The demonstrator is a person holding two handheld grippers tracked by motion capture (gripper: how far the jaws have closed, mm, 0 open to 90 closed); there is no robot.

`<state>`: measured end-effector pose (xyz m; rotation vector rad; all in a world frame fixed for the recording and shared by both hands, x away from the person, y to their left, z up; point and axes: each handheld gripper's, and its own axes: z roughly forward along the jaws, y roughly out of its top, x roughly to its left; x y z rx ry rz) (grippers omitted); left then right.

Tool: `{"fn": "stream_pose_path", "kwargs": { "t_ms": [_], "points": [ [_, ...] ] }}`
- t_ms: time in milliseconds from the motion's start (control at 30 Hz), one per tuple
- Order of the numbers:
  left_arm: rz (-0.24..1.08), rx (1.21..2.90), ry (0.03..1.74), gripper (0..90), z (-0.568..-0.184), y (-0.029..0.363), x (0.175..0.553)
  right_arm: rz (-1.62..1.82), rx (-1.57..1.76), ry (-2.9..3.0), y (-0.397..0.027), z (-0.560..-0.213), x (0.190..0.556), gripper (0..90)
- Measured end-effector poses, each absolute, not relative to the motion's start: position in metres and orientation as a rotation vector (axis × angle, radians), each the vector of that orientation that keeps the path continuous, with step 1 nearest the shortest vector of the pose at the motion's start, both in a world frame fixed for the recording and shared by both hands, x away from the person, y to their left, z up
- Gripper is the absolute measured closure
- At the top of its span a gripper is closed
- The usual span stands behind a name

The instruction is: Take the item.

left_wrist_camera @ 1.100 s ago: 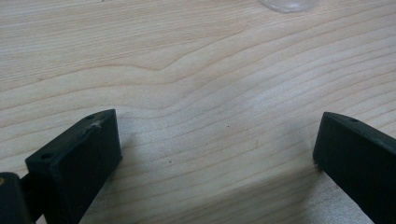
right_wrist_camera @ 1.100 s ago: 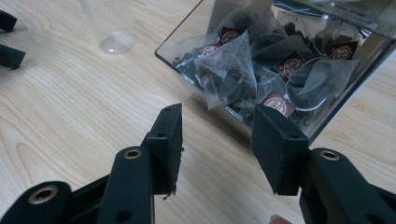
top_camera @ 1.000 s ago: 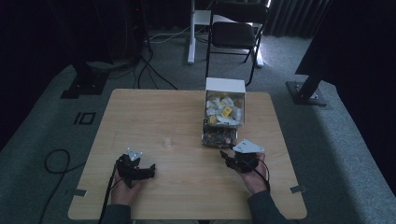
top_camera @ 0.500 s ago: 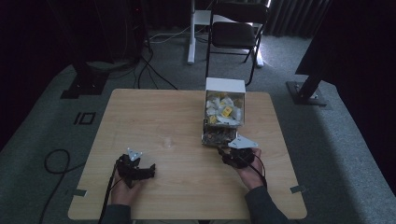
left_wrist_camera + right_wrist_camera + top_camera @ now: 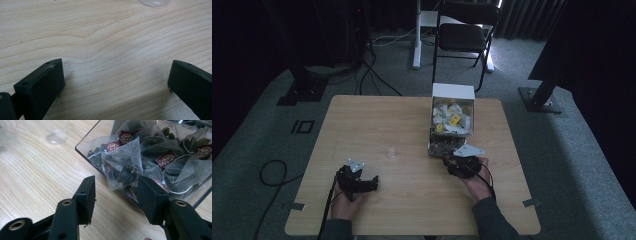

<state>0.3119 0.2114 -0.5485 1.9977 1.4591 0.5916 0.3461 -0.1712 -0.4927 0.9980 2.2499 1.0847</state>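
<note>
A clear plastic box (image 5: 441, 146) of dark pyramid tea bags (image 5: 123, 166) lies right of the table's middle, its near corner rim (image 5: 85, 152) facing me. Behind it stands a white box (image 5: 453, 92) of pale and yellow sachets. My right gripper (image 5: 117, 182) is open at the clear box's front edge. One tea bag hangs over that edge between the jaws, and the pads do not press on it. In the high view the right gripper (image 5: 451, 161) sits just in front of the box. My left gripper (image 5: 116, 67) stands wide open over bare wood at the front left (image 5: 371, 183).
A small clear plastic cup (image 5: 391, 151) rests on the wooden table (image 5: 362, 120) left of the box, seen also from the right gripper (image 5: 56, 137). A folding chair (image 5: 464, 35) and cables stand beyond the far edge.
My right gripper has crept a little left and forward, up to the clear box. The left hand has stayed where it was.
</note>
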Motion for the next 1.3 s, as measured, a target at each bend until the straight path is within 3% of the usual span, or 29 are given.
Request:
{"fn": "stream_pose_path", "kwargs": {
  "t_ms": [833, 1300],
  "points": [
    [0.592, 1.998, 1.459, 1.2, -0.548, 0.211, 0.312, 1.140, 0.998, 2.222, -0.176, -0.484, 0.329, 47.6],
    [0.592, 1.997, 1.459, 1.2, -0.549, 0.211, 0.312, 1.164, 1.022, 2.163, -0.167, -0.473, 0.339, 57.3]
  ]
}}
